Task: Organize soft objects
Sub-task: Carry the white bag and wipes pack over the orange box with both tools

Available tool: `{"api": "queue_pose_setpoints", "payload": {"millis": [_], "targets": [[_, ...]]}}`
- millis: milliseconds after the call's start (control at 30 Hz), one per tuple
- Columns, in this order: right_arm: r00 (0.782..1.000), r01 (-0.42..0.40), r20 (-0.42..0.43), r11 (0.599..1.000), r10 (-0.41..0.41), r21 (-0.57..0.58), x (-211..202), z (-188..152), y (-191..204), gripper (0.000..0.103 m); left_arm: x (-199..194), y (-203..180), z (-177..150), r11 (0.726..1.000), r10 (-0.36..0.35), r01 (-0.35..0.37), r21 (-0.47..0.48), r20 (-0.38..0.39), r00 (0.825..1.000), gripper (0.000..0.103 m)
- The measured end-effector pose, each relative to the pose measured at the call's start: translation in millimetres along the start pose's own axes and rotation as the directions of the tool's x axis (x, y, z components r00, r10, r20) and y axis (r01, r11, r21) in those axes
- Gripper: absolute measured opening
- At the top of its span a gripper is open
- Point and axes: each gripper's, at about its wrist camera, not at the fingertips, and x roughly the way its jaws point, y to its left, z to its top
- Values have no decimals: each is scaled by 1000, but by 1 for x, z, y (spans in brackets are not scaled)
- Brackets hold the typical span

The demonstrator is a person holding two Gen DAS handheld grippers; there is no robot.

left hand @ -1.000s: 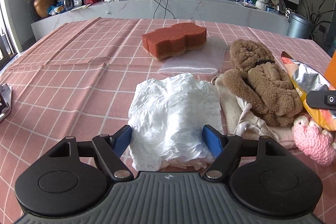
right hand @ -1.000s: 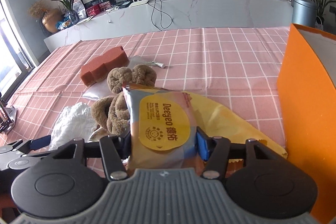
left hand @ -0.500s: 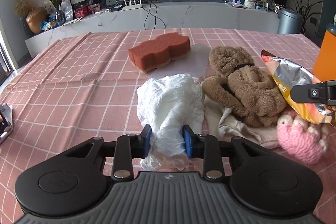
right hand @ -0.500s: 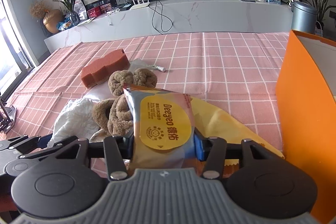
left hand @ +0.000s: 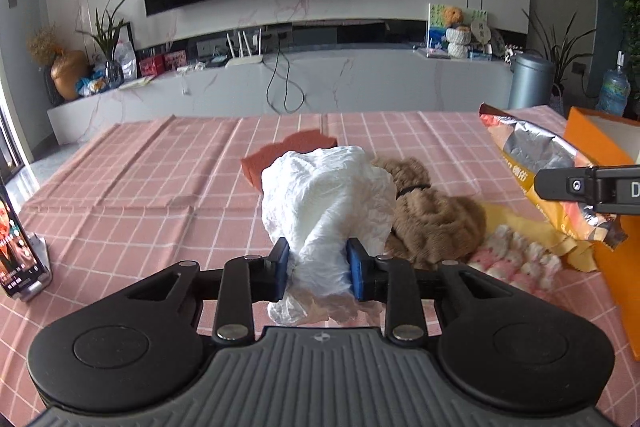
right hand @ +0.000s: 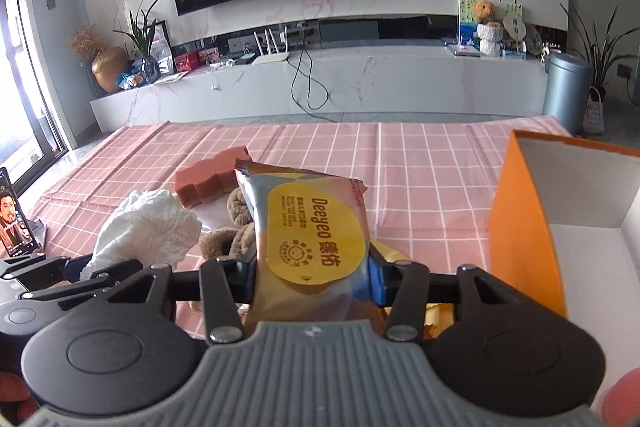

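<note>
My left gripper (left hand: 318, 269) is shut on a crumpled white plastic bag (left hand: 326, 201), which hangs lifted above the pink checked tablecloth (left hand: 132, 195). My right gripper (right hand: 316, 277) is shut on a soft wipes pack (right hand: 310, 231) with a yellow label, also raised off the table; in the left wrist view the wipes pack (left hand: 540, 163) shows at right. Behind the bag lie a brown plush toy (left hand: 432, 211) and a red-orange sponge (left hand: 280, 153), partly hidden. A pink knitted toy (left hand: 516, 263) and a yellow cloth (left hand: 524, 231) lie to the right.
An open orange box (right hand: 524, 219) with a white inside stands at the right. A phone on a stand (left hand: 16, 251) sits at the table's left edge. Beyond the table's far edge runs a low white cabinet (left hand: 320, 83) under a wall television.
The left jaws closed on the white bag and lifted it off the cloth. The right gripper tightened on the wipes pack and raised it; both views now look higher over the table.
</note>
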Motion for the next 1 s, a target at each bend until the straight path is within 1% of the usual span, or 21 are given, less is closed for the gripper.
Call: {"api": "queue_pose_setpoints", "payload": {"millis": [167, 267, 400, 567, 733, 867, 1000], "targets": [[999, 3, 46, 1000, -3, -6, -30, 0, 1, 49, -27, -7, 7, 1000, -28, 28, -9, 54, 998, 33], [997, 7, 71, 1000, -7, -3, -49, -2, -2, 49, -42, -17, 11, 999, -45, 43, 17, 90, 995, 33], [995, 19, 101, 1000, -19, 5, -75, -6, -9, 49, -60, -32, 17, 995, -96, 92, 37, 127, 987, 33], [990, 50, 128, 999, -51, 11, -105, -10, -25, 49, -76, -60, 23, 984, -164, 149, 102, 166, 972, 33], [986, 93, 138, 996, -94, 11, -131, -14, -47, 49, -87, -95, 34, 958, -257, 224, 178, 192, 947, 33], [981, 139, 133, 990, -138, -2, -149, -17, -68, 49, -87, -126, 43, 925, -344, 300, 233, 181, 921, 33], [972, 207, 118, 978, -204, -13, -162, -18, -94, 49, -81, -157, 48, 889, -405, 349, 295, 156, 901, 33]]}}
